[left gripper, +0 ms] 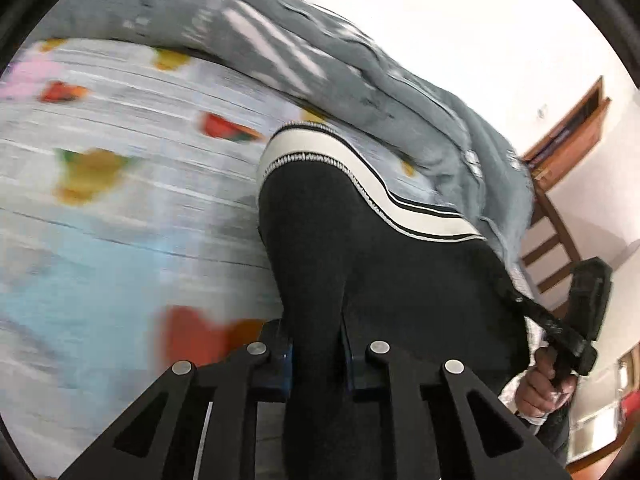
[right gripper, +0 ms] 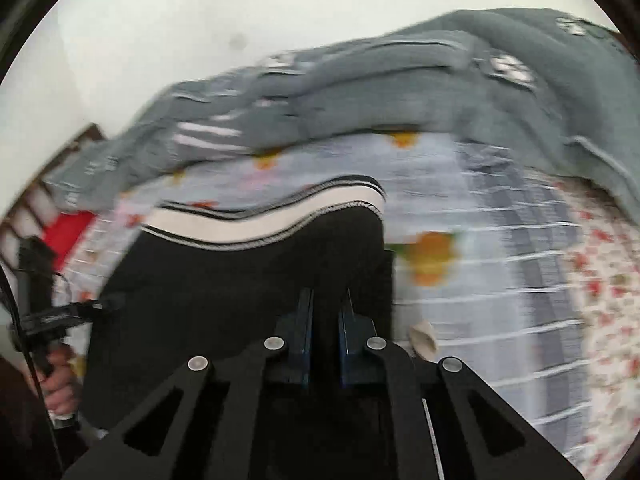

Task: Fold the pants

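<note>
Black fabric fills the bottom centre of both wrist views: the black stretchy pants with a white, black-striped waistband (left gripper: 360, 248) are held up off the bed, pinched by both tools. In the left wrist view the left tool (left gripper: 318, 356) has its blue-padded fingers pressed onto a bunched ridge of the dark cloth, and the right tool (left gripper: 576, 320) shows at the lower right edge of the frame, gripped by the person's right hand (left gripper: 538, 392). In the right wrist view the right tool (right gripper: 324, 340) sits low centre with its pads drawn close around a fold of the pants (right gripper: 240, 280); the gap between them looks dark, so the cloth seems caught there, though the blur leaves some doubt.

The waistband runs across the middle of each frame, sagging in a wave between the two grips. Below it lies the pale checked bedsheet with fruit prints (left gripper: 120, 160), and a rumpled grey blanket (left gripper: 320, 52) is heaped along the upper part of the frame.

The likely trouble is slippage: each grip looks to hold only a narrow pinch of smooth, stretchy fabric, so a quick swing could pull it free. The slack waistband could also land twisted, giving a crooked fold, and the hanging cloth may drag over the blanket.
</note>
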